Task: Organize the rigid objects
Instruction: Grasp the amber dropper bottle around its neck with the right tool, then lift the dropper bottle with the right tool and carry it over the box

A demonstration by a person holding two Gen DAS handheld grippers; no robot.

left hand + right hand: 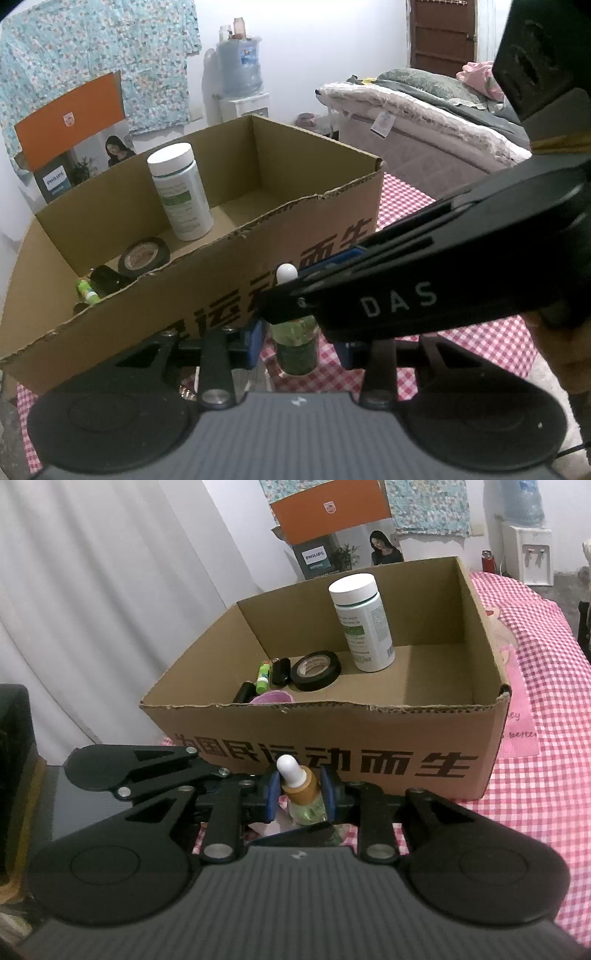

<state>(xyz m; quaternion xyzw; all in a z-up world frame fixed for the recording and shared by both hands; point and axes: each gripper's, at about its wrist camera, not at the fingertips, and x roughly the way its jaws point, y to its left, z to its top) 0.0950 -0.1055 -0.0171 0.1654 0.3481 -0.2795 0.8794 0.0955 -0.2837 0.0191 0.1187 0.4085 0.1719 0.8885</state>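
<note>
Your right gripper (pixel 298 794): its blue pads are closed on the tan neck of the small green glass dropper bottle with the white rubber top (pixel 300 788). It is holding it.
Your left gripper (pixel 299 345): its pads sit on both sides of the green lower part of the same bottle. They look closed on it, but the right gripper's black arm hides part of it.
Where the bottle is: standing up on the red and white checked cloth on the counter (pixel 546 812), just in front of the brown cardboard box (pixel 369 734).
Which way to go: the box lies straight ahead of both grippers. Its front wall stands taller than the bottle, so I think you must lift up first, then go forward.
Bottle's long way: up and down.
Open room in the box: the right half of the floor is bare.
Already in the box: a tall white pill bottle (pixel 364 622), a black tape roll (pixel 316 670) and some small things at the left.
</note>
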